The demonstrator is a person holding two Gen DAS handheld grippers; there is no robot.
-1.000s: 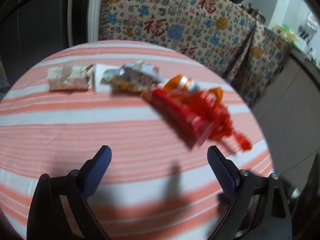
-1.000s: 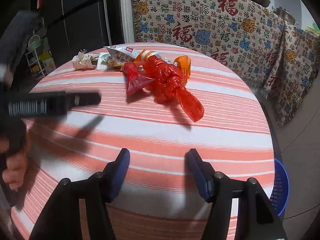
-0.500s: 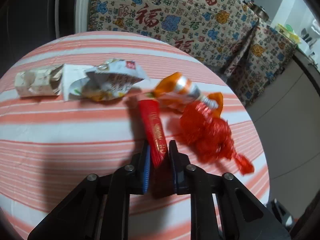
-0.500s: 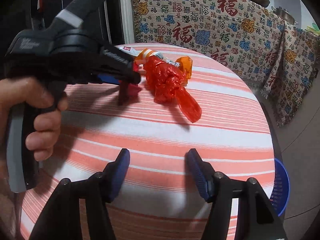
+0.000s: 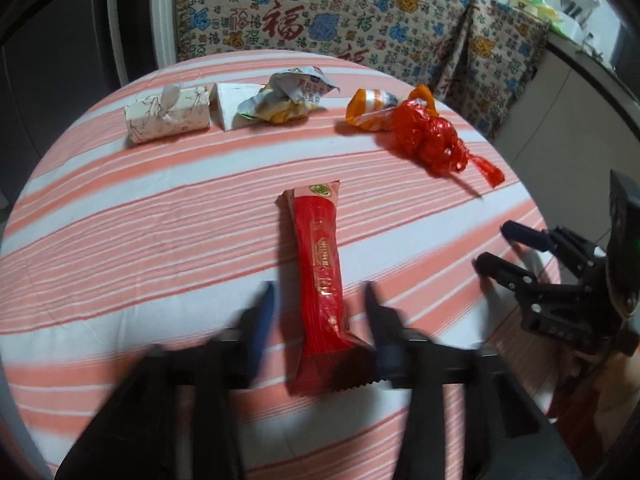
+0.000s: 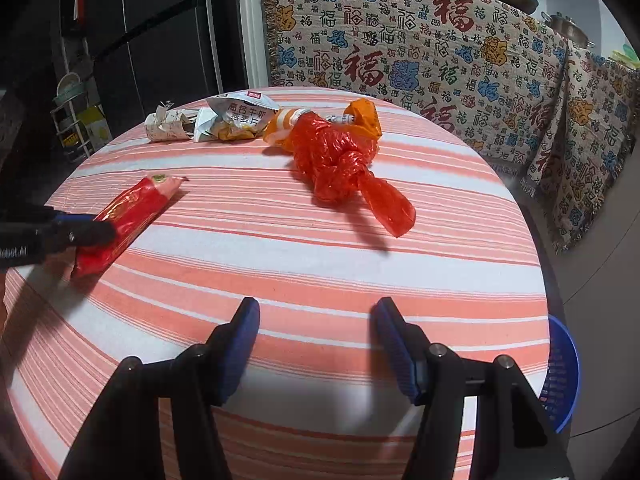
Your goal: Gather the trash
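Note:
A long red snack wrapper (image 5: pixel 320 256) lies flat on the round striped table (image 5: pixel 120 220), pointing away from me. My left gripper (image 5: pixel 318 292) straddles its near half; the jaws are opening, blurred, and stand clear of the wrapper on both sides. In the right wrist view the same wrapper (image 6: pixel 128 216) lies at the left with the left gripper (image 6: pixel 96 232) over its near end. My right gripper (image 6: pixel 317 308) is open and holds nothing, near the table's front edge. A knotted red plastic bag (image 6: pixel 336 160) lies beyond it.
At the far side lie an orange wrapper (image 5: pixel 370 110), a crumpled snack bag (image 5: pixel 288 96), a white card (image 5: pixel 228 104) and a patterned paper pack (image 5: pixel 168 118). A blue basket (image 6: pixel 560 376) stands below the table's right edge. A patterned cloth (image 6: pixel 400 60) hangs behind.
My left gripper shut on the red wrapper, dragged it away from the pile toward the near side, and has now spread its jaws off it. The right gripper has stayed put.

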